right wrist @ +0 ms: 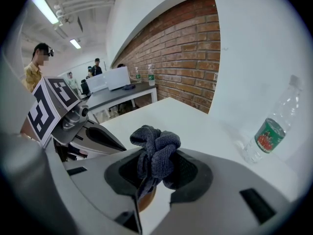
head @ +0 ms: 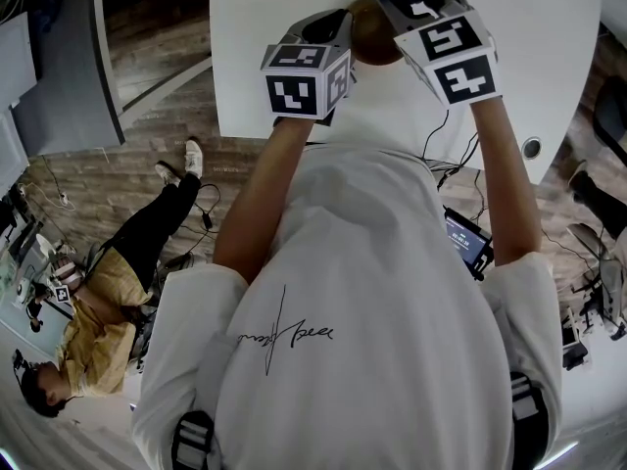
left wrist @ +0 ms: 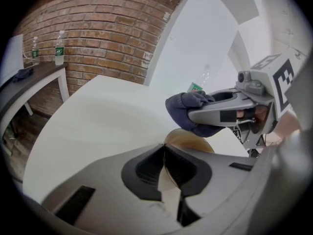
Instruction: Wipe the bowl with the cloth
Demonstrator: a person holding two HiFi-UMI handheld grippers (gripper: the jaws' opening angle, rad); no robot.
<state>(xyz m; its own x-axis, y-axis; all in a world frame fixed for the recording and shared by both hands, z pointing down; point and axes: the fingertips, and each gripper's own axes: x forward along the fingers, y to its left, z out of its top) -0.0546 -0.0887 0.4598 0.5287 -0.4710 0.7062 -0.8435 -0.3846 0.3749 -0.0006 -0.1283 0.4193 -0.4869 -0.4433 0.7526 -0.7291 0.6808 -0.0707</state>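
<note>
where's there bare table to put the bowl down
The white table is bare from the bowl toward the brick wall. Another clear strip lies between the cloth and the bottle. It is crowded only where the left gripper and right gripper meet at the bowl.

Cloth: dark grey-blue, nubby looped weave, matt. Bowl: brown, smooth, slight sheen, wood-like. Left tool, right tool: matt grey plastic shells, black ribbed pads. Surface: white, smooth, matt. Bottle: clear glossy plastic. Wall: rough red brick.
</note>
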